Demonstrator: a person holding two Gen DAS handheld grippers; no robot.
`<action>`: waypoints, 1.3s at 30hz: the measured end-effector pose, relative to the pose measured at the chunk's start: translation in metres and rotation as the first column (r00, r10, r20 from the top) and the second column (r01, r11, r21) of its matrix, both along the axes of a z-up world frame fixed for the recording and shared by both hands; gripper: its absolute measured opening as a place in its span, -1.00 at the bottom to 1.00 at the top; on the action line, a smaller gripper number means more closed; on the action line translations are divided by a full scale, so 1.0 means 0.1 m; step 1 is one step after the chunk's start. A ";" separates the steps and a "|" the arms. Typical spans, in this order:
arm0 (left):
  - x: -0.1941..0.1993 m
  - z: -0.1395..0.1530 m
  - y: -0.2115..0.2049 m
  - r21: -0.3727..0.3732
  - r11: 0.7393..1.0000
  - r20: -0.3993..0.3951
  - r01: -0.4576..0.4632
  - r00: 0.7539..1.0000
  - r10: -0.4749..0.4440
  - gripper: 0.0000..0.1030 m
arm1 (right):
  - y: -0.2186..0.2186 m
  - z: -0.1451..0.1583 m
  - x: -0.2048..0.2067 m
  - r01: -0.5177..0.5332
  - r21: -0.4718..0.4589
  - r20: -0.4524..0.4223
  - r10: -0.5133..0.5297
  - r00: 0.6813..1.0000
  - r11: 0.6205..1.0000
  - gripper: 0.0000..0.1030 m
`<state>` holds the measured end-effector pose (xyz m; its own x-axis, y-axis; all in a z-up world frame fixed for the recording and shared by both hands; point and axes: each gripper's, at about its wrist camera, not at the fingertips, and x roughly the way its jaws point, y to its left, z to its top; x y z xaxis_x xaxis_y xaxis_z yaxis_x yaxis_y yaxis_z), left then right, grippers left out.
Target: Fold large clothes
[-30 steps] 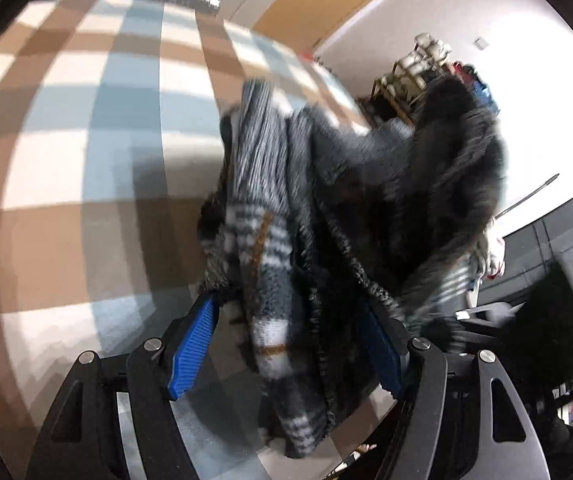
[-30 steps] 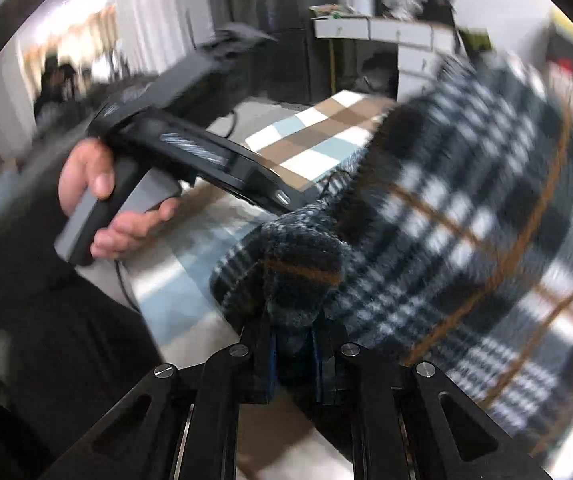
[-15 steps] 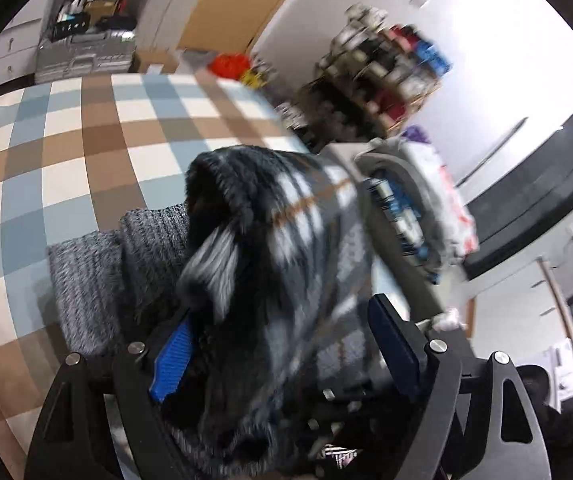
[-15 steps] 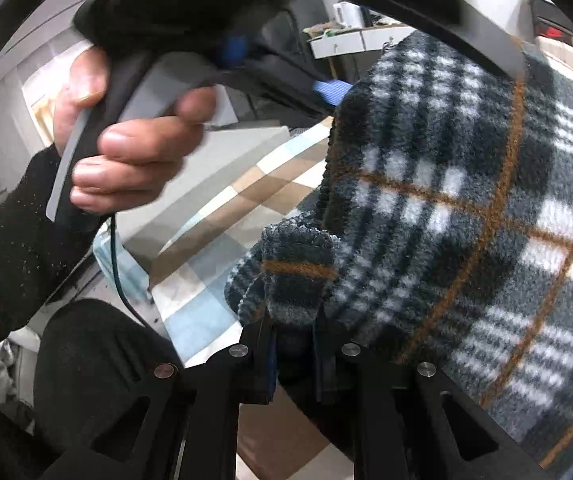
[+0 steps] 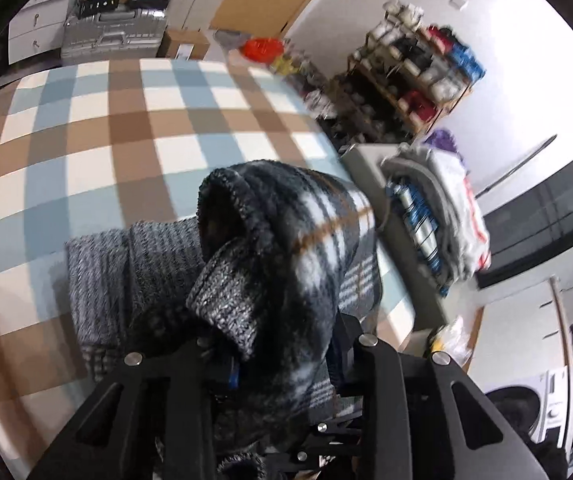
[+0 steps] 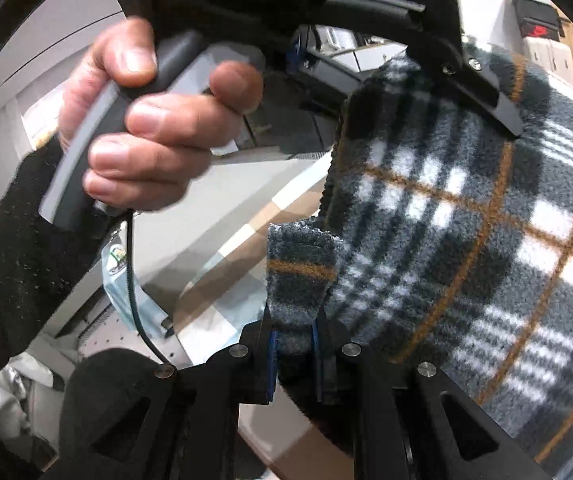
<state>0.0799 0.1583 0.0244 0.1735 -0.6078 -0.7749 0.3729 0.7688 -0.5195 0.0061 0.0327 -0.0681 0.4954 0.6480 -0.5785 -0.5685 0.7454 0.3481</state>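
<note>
Plaid fleece garment (image 5: 310,240), dark grey with white and tan lines, hangs bunched above the brown, blue and white checked tabletop (image 5: 86,152), pinched at two spots. The left gripper (image 5: 286,364) has just been closing its jaws, and a thick fold with its grey knit lining now sits clamped between them. The right gripper (image 6: 292,340) is clenched on a narrow hem tab. A left hand (image 6: 146,132) in a black sleeve squeezes the other tool's handle. A wooden shelf rack (image 5: 414,76) holds blurred items.

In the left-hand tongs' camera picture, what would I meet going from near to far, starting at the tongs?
Left tongs, closed on the plaid fleece garment → checked table cover → silver suitcase by the far wall.
</note>
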 end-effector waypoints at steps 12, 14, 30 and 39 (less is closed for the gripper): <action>0.28 -0.46 0.41 -0.065 0.998 -0.120 -0.024 0.993 0.016 -0.51 | 0.30 -0.21 0.15 -0.028 0.067 -0.152 0.038 0.988 0.997 0.41; 0.29 -0.44 0.39 -0.062 0.998 -0.112 0.000 0.994 -0.007 -0.50 | 0.15 -0.08 0.00 -0.044 0.116 -0.136 0.060 0.989 0.992 0.72; 0.44 -0.38 0.43 -0.026 1.000 -0.204 0.005 0.979 -0.011 -0.43 | -0.72 -0.48 0.21 0.155 0.391 -0.386 0.009 0.922 0.907 0.77; 0.36 -0.31 0.71 0.060 0.980 -0.132 -0.191 0.971 0.197 0.12 | -0.51 -0.47 0.22 0.191 0.341 -0.444 -0.021 0.896 0.921 0.57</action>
<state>0.1161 0.2288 -0.0062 0.1749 -0.5357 -0.8261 0.1423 0.8440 -0.5172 0.0277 -0.0186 -0.1152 0.3347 0.8118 -0.4784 -0.2272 0.5623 0.7951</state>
